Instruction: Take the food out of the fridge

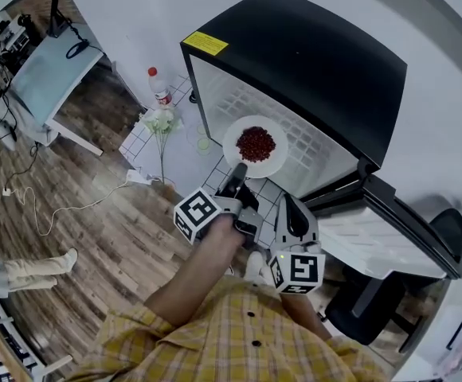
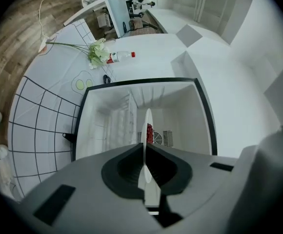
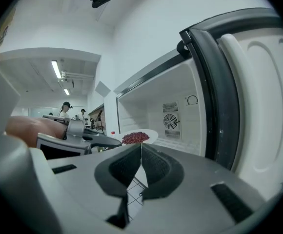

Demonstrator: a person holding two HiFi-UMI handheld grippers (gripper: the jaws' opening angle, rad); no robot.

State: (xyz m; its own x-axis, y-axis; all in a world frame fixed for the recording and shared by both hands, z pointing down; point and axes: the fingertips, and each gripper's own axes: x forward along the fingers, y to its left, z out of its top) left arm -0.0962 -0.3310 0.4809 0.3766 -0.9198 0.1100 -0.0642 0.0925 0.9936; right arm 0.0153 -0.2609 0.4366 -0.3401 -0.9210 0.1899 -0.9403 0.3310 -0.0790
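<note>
Two claws show in the head view. The left claw (image 1: 237,175) is clamped on the rim of a white plate (image 1: 277,164) of red food (image 1: 256,143), at the mouth of the open fridge (image 1: 311,62). The right claw (image 1: 289,204) sits just beside it.

Left gripper view: the plate (image 2: 147,121) stands edge-on between the pressed jaws.

Right gripper view: the right claw (image 3: 140,152) has its jaws together on nothing, with the plate (image 3: 151,133) ahead and the door (image 3: 258,82) at the right.
</note>
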